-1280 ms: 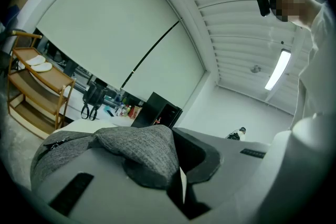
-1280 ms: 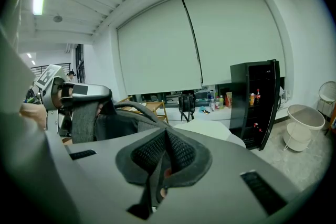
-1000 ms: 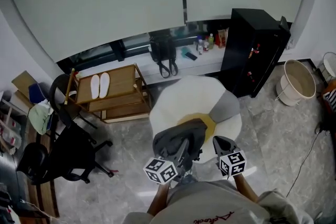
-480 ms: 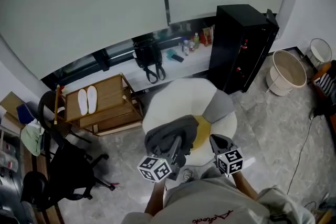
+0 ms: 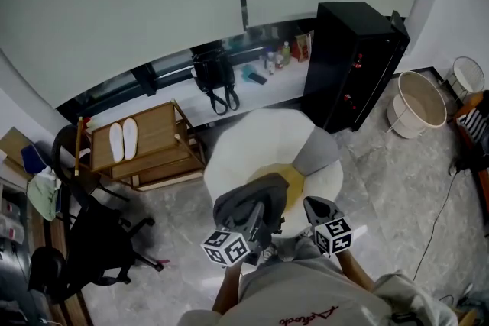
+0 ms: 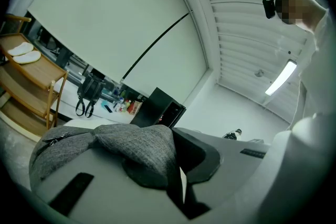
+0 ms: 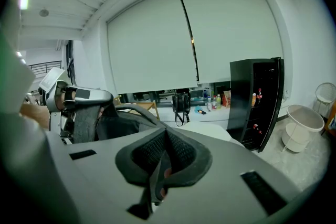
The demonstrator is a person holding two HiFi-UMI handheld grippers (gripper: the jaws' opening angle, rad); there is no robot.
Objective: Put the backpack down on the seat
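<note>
Grey backpack (image 5: pixel 254 201) hangs over the near edge of the white seat (image 5: pixel 256 137); contact unclear. The left gripper (image 6: pixel 176 168) pinches a top fold, probably so the base lands first. The right gripper (image 7: pixel 164 162), pressed together and empty, stands just beside.

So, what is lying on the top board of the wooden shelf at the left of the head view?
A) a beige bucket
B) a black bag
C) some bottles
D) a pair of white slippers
D: the white slippers lie side by side on the top board of the wooden shelf.
</note>
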